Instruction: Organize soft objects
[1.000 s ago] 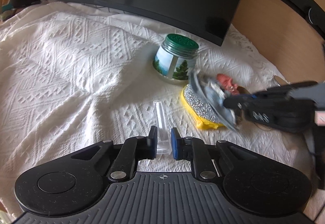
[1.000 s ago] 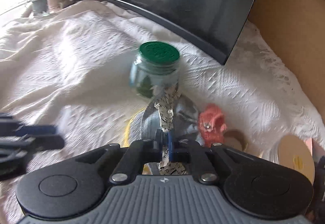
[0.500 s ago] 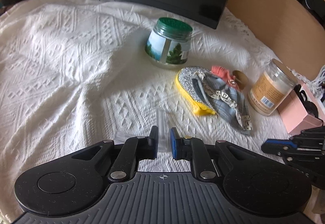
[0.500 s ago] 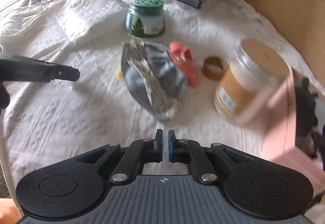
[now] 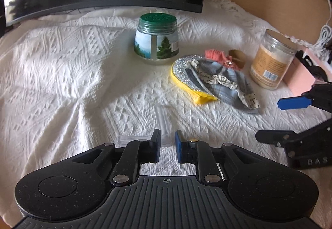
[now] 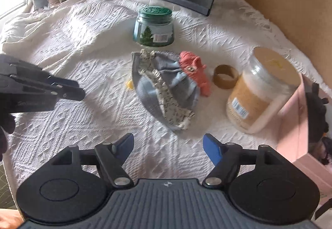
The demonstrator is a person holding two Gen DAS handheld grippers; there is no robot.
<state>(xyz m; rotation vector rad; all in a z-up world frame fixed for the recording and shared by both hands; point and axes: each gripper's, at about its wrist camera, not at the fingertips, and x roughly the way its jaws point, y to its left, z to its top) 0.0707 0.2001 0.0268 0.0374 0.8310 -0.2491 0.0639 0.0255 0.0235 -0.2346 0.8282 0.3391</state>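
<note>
The soft things lie in a small heap at the middle of both views, on the white textured cover [image 6: 72, 46] over the worktop: a grey cloth piece [image 6: 166, 87] with a printed cream frill along it, draped over a glittery silver pad with a yellow edge [image 5: 186, 75], and a coral knitted piece [image 6: 195, 73] touching its right side. The right claw [image 6: 168, 146] hangs near the lower middle of its frame with its blue-padded jaws spread wide and nothing between them. The left claw [image 5: 167, 146] sits low in its own frame, jaws only narrowly apart and holding nothing; a clear plastic strip [image 5: 162, 121] lies on the cover just ahead of them. The grey cloth looks light and limp, so it will likely sag and trail when lifted; the bunched frill or a thick fold near its middle seems the surest place to pinch. The pad beneath looks spongy and a little stiffer, best taken across its yellow edge. The coral piece should compress easily. A green-lidded jar [image 6: 153, 25] and a tan-filled jar [image 6: 261, 92] stand close by, so a dragged cloth could nudge them.
</note>
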